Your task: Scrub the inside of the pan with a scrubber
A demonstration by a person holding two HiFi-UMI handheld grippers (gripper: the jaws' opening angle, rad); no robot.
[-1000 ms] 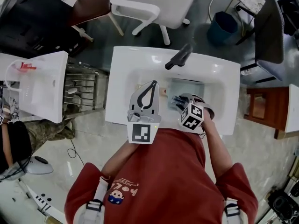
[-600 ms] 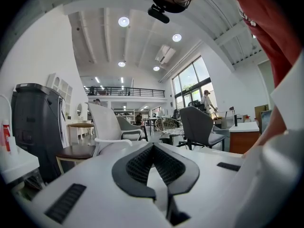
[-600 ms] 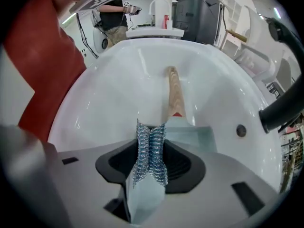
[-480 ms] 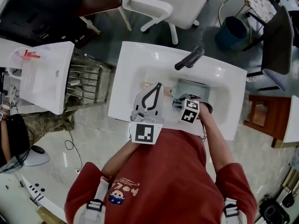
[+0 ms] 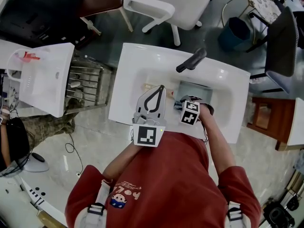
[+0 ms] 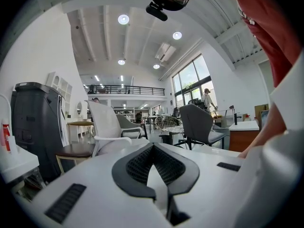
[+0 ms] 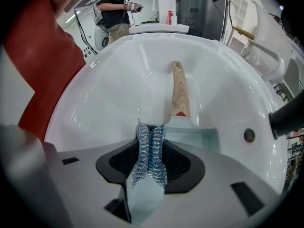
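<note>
A pale green pan lies in the white sink, its wooden handle pointing left. In the right gripper view the pan sits just beyond the jaws and the handle runs away up the sink basin. My right gripper is shut on a steel-wool scrubber. In the head view that right gripper holds the scrubber at the pan's near left edge. My left gripper hovers shut over the handle, gripping nothing. The left gripper view has the left gripper aimed at the room.
A black faucet reaches over the sink's far rim, and in the right gripper view the faucet is beside an overflow hole. A metal rack and another white basin stand left. A white chair is beyond, a wooden stool right.
The head camera shifted early on. Since then my right gripper with the scrubber has edged slightly left at the pan's edge; the left gripper has stayed put.
</note>
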